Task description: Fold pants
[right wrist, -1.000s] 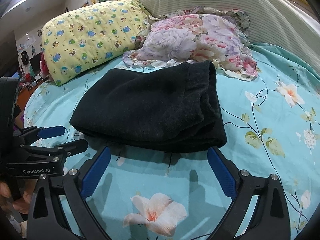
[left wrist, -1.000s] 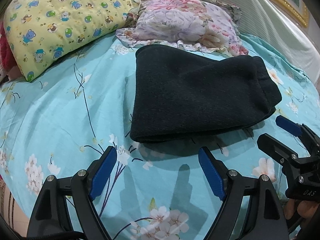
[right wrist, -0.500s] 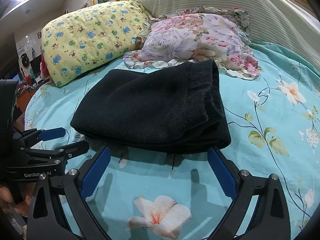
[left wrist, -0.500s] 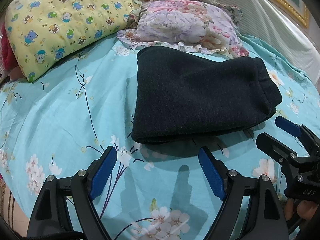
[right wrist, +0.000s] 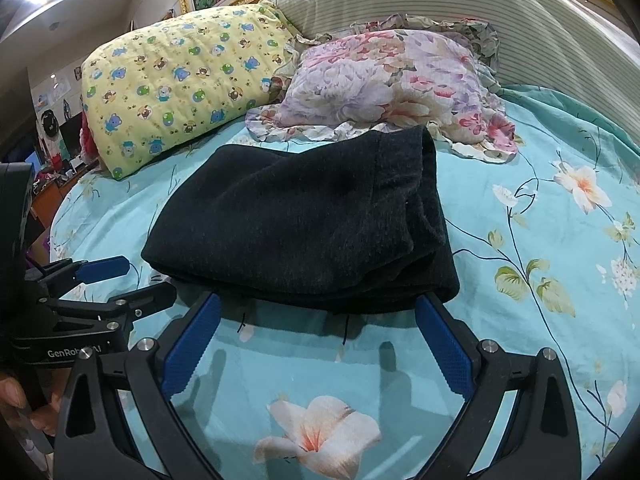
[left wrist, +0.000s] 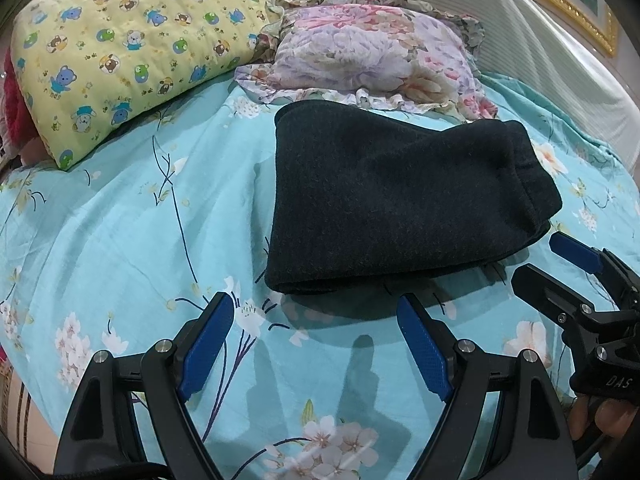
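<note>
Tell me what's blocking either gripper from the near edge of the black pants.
Nothing visible does. Only bare floral sheet lies between the open left gripper and the pants; the open right gripper sits right at their near edge.

White lettering is showing on both claw bodies. In the right wrist view, the left claw point(right wrist: 102, 278) is carrying "GenRob", then a screw covering a letter, then "AI". In the left wrist view, the right claw point(left wrist: 560, 260) is bearing "DAS".
</note>
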